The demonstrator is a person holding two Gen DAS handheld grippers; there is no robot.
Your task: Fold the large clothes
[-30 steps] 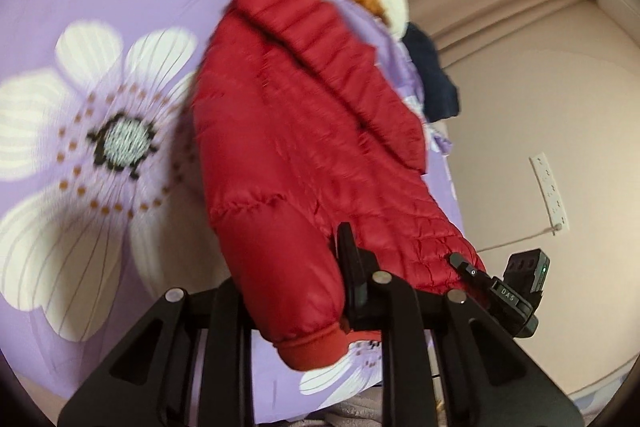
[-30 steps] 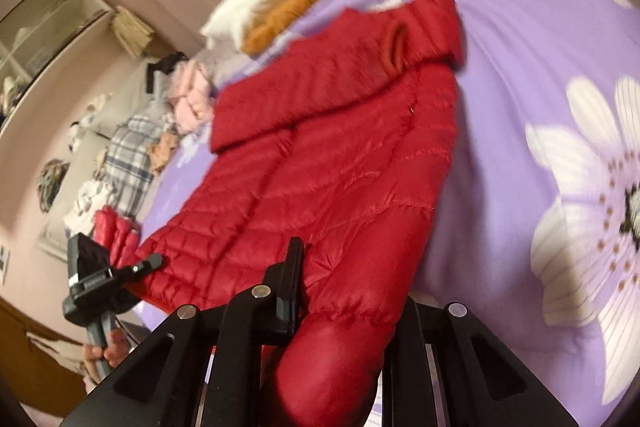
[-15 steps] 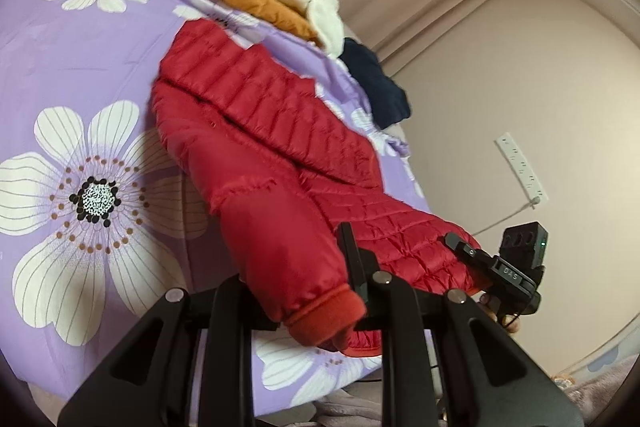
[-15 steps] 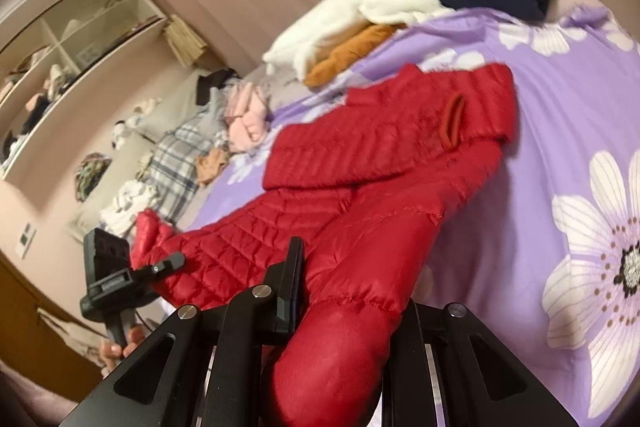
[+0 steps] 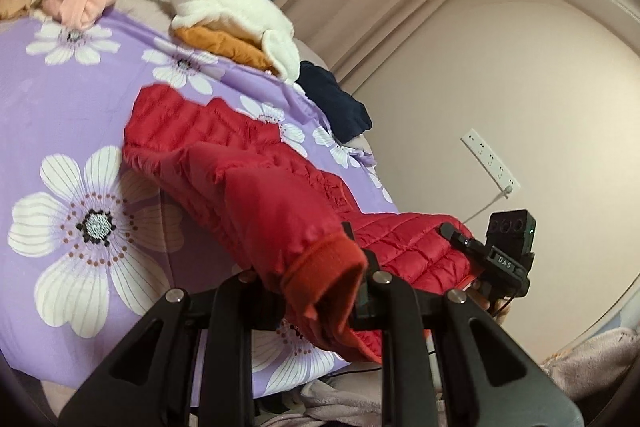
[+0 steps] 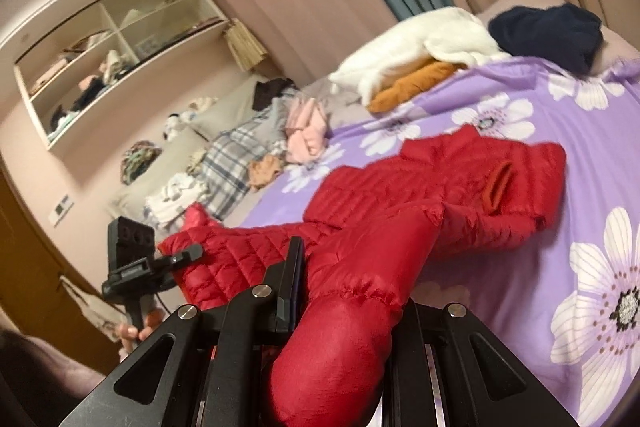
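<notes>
The red jacket lies across the near part of the bed, its far end resting flat on the purple flowered cover and its near end lifted off it by both grippers. Starting on the jacket's left side, the left gripper is closed on a sleeve, pinching it just behind the orange-red cuff, so that the sleeve rises from the jacket body toward the camera. On the jacket's right side, the right gripper is pinched on smooth red fabric of the near end, which bulges thick between the fingers; whether that is the other sleeve or the hem I cannot tell. A second cuff lies folded onto the jacket's far part. Beyond the jacket, at the far edge of the bed, sit a white garment and a navy one, well apart from it. The step in hand looks like a lengthwise fold, with the near end raised and ready to travel. The next move likely calls for carrying both grips together toward the far end, keeping them level so the puffy fabric lands squarely, then releasing once it rests on the jacket.
</notes>
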